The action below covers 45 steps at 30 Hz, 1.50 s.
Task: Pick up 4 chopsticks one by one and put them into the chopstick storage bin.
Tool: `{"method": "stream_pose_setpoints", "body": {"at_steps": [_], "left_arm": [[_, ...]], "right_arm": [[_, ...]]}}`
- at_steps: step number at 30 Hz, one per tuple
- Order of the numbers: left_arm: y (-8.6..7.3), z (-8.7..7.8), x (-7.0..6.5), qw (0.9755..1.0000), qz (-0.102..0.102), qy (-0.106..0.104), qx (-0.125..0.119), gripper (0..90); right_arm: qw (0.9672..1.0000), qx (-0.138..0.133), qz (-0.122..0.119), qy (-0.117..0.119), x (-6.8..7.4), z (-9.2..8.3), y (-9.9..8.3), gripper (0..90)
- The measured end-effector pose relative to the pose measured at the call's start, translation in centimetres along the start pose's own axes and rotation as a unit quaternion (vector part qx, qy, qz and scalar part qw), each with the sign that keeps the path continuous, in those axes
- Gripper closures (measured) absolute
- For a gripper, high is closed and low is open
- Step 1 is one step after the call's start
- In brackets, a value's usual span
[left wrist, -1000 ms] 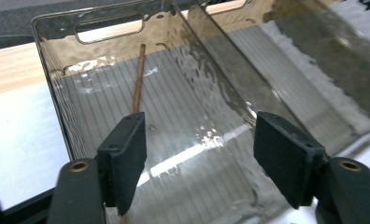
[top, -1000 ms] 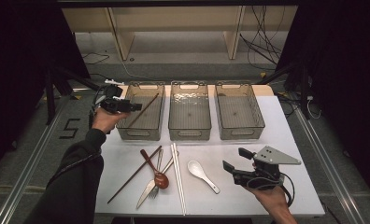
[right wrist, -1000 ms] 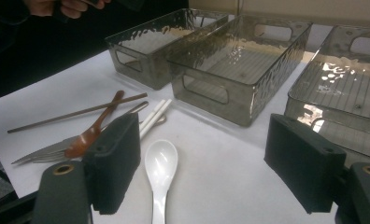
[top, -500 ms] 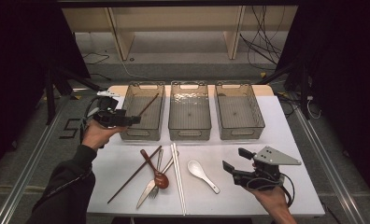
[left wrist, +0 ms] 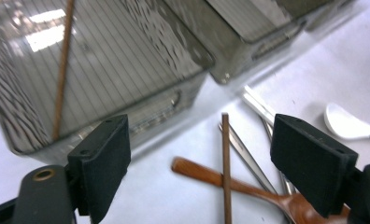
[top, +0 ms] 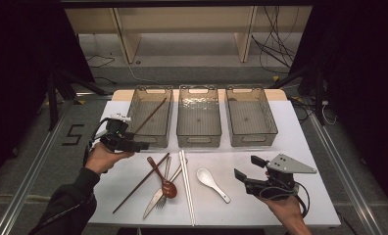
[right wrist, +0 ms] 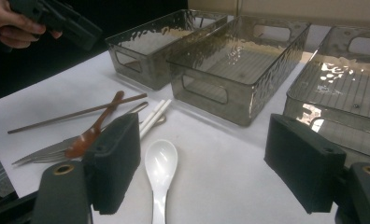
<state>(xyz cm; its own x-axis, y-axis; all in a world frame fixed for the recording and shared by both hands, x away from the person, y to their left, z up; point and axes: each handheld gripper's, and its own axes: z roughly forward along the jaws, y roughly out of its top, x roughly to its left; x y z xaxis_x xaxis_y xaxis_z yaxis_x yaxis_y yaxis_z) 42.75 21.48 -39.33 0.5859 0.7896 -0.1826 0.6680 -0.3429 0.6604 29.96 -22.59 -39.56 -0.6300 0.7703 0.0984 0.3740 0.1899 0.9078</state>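
Since one brown chopstick (top: 149,116) already lies in the bin (top: 139,100) behind my left gripper (top: 139,145), its jaws, just opened and empty, line up over its mate (left wrist: 225,168) ahead.

High view overhead; gripper views close, low; share white spoon (top: 211,183).

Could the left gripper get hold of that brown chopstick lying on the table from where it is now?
Probably yes. The left gripper has open, empty jaws near the brown chopstick, whose upper end lies bare. Lower down, the wooden spoon crosses it.
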Motion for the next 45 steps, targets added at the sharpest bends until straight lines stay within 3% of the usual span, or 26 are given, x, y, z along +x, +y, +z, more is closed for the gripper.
{"method": "stream_pose_setpoints", "body": {"at_steps": [9,14,19,25,33,40,45], "left_arm": [[-0.9,0.5,-1.9,0.999,0.027,0.004,0.035,16.2],[-1.2,0.5,-2.5,0.9981,0.033,0.0,0.053,15.8],[-1.8,0.6,-2.9,0.997,0.034,0.009,0.069,15.9],[-2.6,1.2,-3.0,0.9934,0.036,0.01,0.109,20.8],[-3.4,1.9,-3.5,0.9898,0.04,0.013,0.136,29.3],[-4.3,2.6,-3.4,0.9837,0.045,0.01,0.174,40.7],[-4.8,2.9,-3.2,0.9826,0.044,0.008,0.18,47.0]], "right_arm": [[1.0,0.002,0.002,-0.001,-0.1,0.0,-0.1,27.4],[1.0,0.001,0.003,-0.002,-0.1,0.0,-0.1,27.4],[1.0,0.002,0.001,-0.003,-0.1,0.0,-0.1,27.4],[1.0,0.002,0.001,-0.002,-0.1,0.0,-0.1,27.4],[1.0,0.001,0.0,-0.003,-0.1,0.0,0.0,27.4],[1.0,0.002,-0.002,-0.002,0.0,0.0,0.0,27.4],[1.0,0.003,-0.003,-0.002,0.0,0.0,0.0,27.4]]}}
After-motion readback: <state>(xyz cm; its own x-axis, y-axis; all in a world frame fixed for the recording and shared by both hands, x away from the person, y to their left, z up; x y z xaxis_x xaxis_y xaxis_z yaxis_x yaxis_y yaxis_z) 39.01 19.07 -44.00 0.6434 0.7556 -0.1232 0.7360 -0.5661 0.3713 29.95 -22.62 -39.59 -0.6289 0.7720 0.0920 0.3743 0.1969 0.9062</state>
